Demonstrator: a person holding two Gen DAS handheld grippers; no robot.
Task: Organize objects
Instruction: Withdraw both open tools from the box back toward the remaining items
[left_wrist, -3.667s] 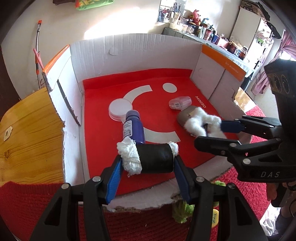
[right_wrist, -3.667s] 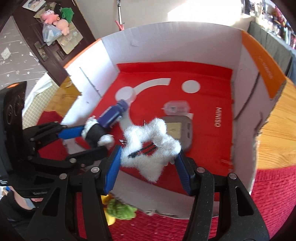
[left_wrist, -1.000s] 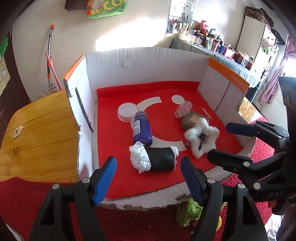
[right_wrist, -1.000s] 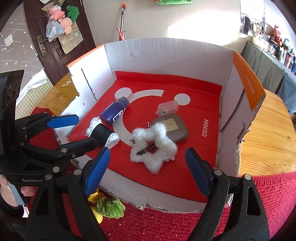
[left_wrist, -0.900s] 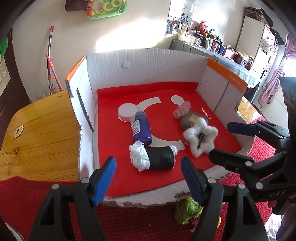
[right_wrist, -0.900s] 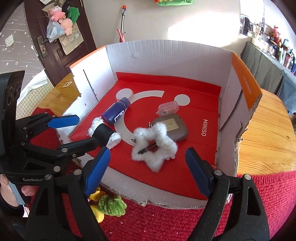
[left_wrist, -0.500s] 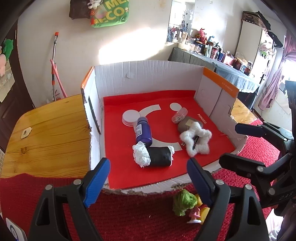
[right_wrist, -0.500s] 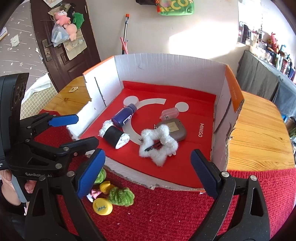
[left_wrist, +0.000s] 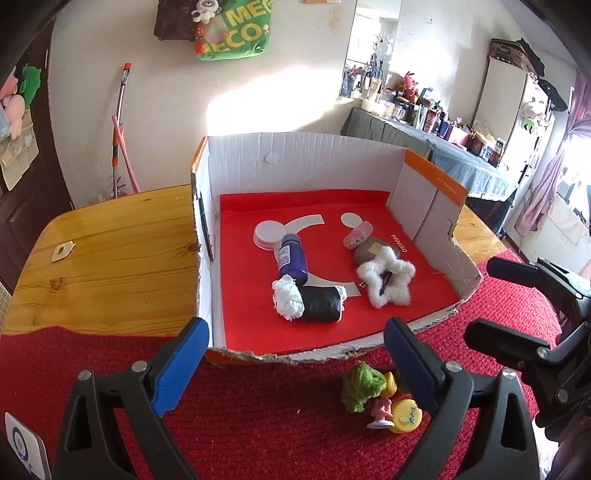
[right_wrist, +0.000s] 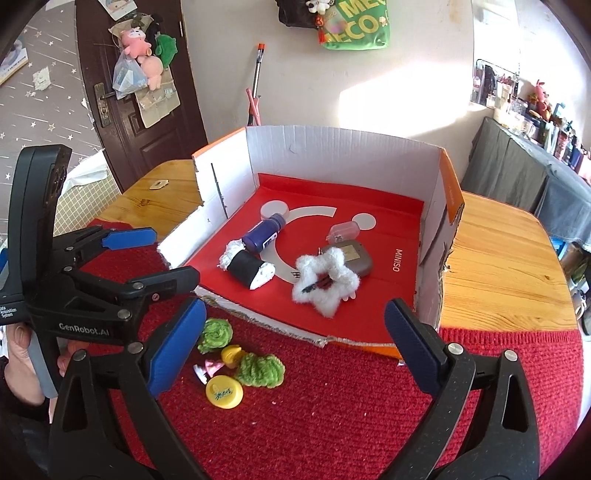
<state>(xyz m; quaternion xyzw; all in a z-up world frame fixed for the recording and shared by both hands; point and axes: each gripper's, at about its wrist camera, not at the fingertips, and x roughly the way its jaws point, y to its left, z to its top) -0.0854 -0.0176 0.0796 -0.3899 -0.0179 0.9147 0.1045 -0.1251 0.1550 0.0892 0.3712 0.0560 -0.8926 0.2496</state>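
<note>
An open cardboard box (left_wrist: 303, 155) (right_wrist: 343, 147) with a red floor holds a black roll with white ends (left_wrist: 308, 301) (right_wrist: 245, 271), a blue bottle (left_wrist: 291, 256) (right_wrist: 263, 232), a white fluffy star (left_wrist: 386, 282) (right_wrist: 325, 280), a grey case (left_wrist: 364, 251) (right_wrist: 354, 260), a small pink case (left_wrist: 356, 234) (right_wrist: 343, 230) and a white lid (left_wrist: 269, 233). My left gripper (left_wrist: 291, 365) (right_wrist: 147, 254) is open and empty, in front of the box. My right gripper (right_wrist: 293, 345) (left_wrist: 498, 299) is open and empty, also in front of the box.
On the red knitted mat (left_wrist: 258, 417) (right_wrist: 351, 402) before the box lie green fluffy pieces (left_wrist: 362, 384) (right_wrist: 260, 369), yellow caps (left_wrist: 404, 417) (right_wrist: 223, 393) and a small pink figure (left_wrist: 380, 411) (right_wrist: 207, 367). The wooden table (left_wrist: 103, 251) (right_wrist: 498, 258) flanks the box.
Both grippers let go of the black roll and the fluffy star inside the box, opened, and pulled back and up. The small items on the mat came into view.
</note>
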